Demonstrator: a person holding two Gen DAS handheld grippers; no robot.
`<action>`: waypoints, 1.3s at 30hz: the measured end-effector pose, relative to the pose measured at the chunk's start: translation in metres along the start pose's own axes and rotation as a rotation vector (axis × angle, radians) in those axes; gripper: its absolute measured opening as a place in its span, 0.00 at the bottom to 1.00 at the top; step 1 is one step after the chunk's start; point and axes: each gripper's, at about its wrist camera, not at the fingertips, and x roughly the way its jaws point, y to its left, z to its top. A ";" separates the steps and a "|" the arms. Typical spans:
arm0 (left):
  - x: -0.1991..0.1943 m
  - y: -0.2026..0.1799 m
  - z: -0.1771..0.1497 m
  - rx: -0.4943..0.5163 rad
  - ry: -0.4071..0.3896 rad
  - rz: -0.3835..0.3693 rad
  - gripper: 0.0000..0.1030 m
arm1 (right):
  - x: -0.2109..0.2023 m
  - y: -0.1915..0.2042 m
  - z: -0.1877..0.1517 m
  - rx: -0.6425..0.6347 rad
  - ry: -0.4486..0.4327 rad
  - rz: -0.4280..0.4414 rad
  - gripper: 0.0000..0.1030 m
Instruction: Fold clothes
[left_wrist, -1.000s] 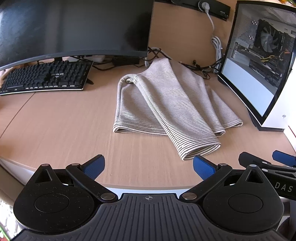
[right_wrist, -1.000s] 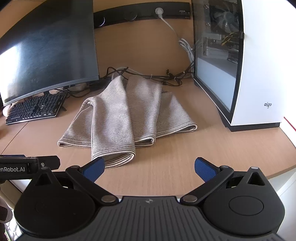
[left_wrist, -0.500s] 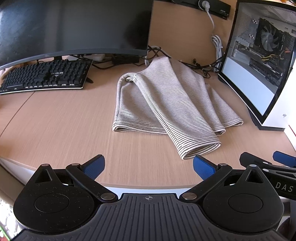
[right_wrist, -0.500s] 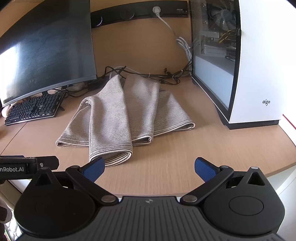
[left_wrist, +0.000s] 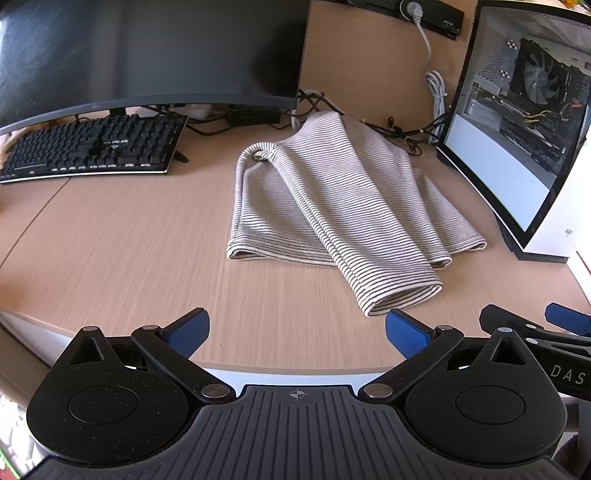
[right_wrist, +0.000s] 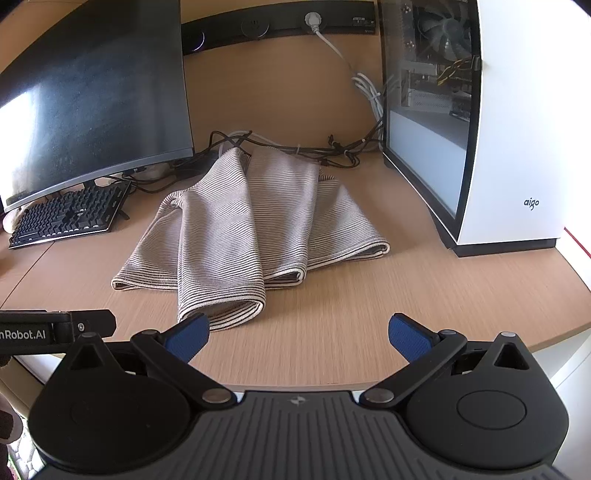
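Observation:
A beige garment with thin dark stripes (left_wrist: 343, 206) lies partly folded on the wooden desk (left_wrist: 122, 258), a long folded strip reaching toward the front edge. The right wrist view shows the same garment (right_wrist: 240, 229) from the other side. My left gripper (left_wrist: 297, 330) is open over the desk's front edge, its blue pads empty, short of the garment. My right gripper (right_wrist: 299, 334) is open too, nothing between its pads, with the strip's end just beyond its left pad. The right gripper (left_wrist: 569, 321) shows at the left view's right edge.
A curved monitor (left_wrist: 147, 51) and black keyboard (left_wrist: 92, 149) stand at the back left. A white glass-sided computer case (right_wrist: 498, 122) stands at the right. Tangled cables (right_wrist: 295, 146) lie behind the garment. The desk's curved front edge (right_wrist: 554, 336) runs close under both grippers.
Both grippers have edged slightly forward and toward the garment, which now sits a little lower and closer in both views. Their jaws stayed open and the garment has not moved.

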 end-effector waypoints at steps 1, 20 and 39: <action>0.000 0.000 0.000 0.000 0.000 -0.001 1.00 | 0.000 0.000 0.000 0.000 0.000 0.000 1.00; 0.004 0.005 0.004 -0.007 0.002 -0.007 1.00 | 0.003 0.003 0.000 -0.003 0.010 -0.013 1.00; 0.040 0.014 0.033 -0.018 0.017 0.005 1.00 | 0.043 -0.018 0.029 0.082 -0.030 0.017 1.00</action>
